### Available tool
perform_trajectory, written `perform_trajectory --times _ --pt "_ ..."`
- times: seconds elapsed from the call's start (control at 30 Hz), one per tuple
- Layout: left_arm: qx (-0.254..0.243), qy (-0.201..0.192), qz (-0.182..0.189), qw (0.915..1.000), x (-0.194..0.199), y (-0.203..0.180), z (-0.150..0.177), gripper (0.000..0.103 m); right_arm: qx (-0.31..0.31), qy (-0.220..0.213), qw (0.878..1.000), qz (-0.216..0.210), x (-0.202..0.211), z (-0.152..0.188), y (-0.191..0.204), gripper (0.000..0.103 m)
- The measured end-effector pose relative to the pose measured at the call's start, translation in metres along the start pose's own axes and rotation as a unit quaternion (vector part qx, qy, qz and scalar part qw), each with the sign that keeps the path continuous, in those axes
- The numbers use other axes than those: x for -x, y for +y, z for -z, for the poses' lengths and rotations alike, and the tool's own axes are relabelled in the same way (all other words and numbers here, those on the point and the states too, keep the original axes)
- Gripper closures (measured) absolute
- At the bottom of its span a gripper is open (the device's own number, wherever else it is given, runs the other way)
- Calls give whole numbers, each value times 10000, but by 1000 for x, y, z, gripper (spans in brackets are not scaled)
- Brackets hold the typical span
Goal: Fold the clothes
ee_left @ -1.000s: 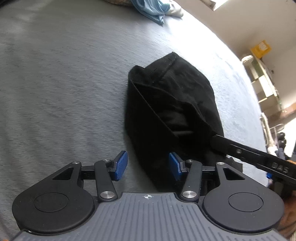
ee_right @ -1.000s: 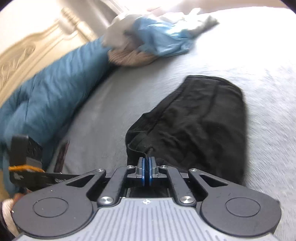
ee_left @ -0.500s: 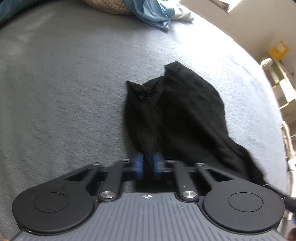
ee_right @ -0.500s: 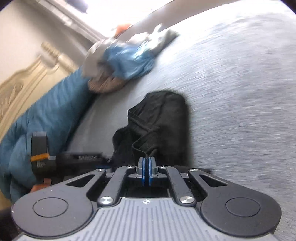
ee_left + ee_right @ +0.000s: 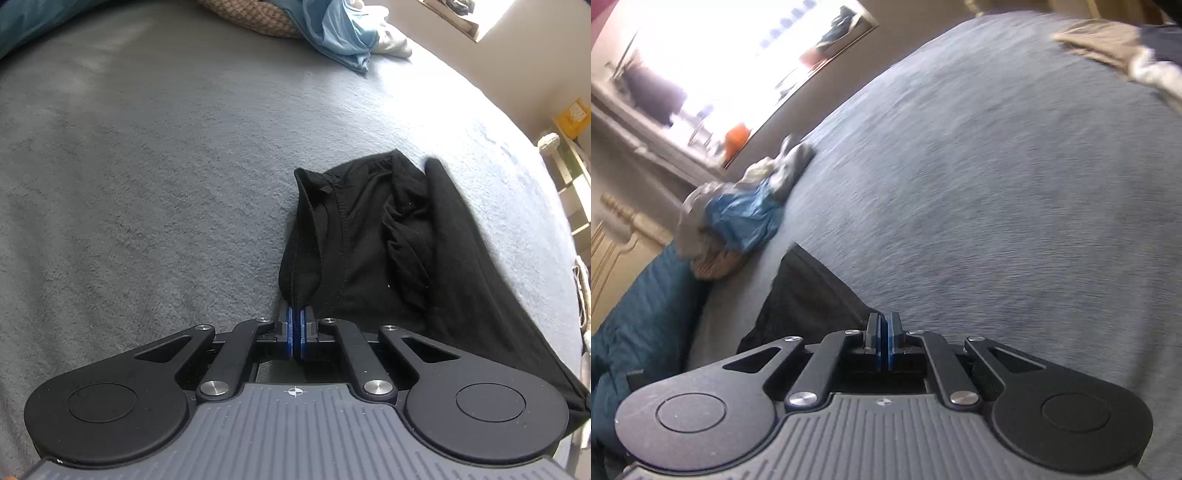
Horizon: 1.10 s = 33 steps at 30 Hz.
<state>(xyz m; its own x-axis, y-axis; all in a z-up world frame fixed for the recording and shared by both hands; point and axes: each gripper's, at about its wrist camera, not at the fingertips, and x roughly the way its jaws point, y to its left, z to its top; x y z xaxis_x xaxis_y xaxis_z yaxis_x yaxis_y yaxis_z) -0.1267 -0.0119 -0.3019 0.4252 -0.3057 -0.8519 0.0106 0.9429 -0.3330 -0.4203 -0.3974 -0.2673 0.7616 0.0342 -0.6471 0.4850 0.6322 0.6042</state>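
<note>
On the grey bedspread [image 5: 155, 177], the black garment [image 5: 373, 240] was spread, one edge pinched between the pressed-together pads of the left gripper [image 5: 296, 325]. The right gripper [image 5: 884, 332] was clamped shut, with the garment's cloth drawn taut up to its tips, though whether fabric was caught there could not be told.

Daylight floods my right wrist view from a window [image 5: 713, 62] at upper left, blown out to pure white glare. That feed is smeared with motion blur across the grey bed [image 5: 1015, 206]. My left view is sharp, with a sunlit patch overexposed at upper right. Both fisheyes bend the edges hard. The black garment [image 5: 388, 251] swallows detail.
</note>
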Motion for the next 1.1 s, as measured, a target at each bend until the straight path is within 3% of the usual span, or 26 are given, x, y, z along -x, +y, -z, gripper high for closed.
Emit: perform_trajectory --times 0.17,0.33,0.5,0.63,0.77,0.83,0.93,1.03,1.1 --pt "0 -81 -25 10000 6 2 -2 102 -553 -555 9957 492 41 -3 -38 100" --pt "17 -26 -71 10000 3 9 -3 102 -1205 -1154 9794 1139 86 0 -88 100" --pt "75 38 -162 9998 1 17 -2 102 -1594 -1151 9592 2031 96 24 -121 103" --pt "70 215 135 9997 2 25 0 100 -1826 -1048 9477 2399 94 30 -131 101" --pt "28 329 394 9987 9 29 4 73 -1040 -993 9664 2129 73 10 -93 99" --pt "-27 443 516 9977 10 29 8 69 -477 -860 9758 1952 54 -5 -63 97" --pt "-160 645 646 9957 11 27 15 66 583 -521 9862 1463 10 -20 -4 85" --pt "-327 895 580 9938 6 25 21 66 1700 -84 9825 763 -44 -24 66 73" --pt "-410 1033 571 9922 2 24 25 66 2577 278 9654 275 -82 -17 115 61"
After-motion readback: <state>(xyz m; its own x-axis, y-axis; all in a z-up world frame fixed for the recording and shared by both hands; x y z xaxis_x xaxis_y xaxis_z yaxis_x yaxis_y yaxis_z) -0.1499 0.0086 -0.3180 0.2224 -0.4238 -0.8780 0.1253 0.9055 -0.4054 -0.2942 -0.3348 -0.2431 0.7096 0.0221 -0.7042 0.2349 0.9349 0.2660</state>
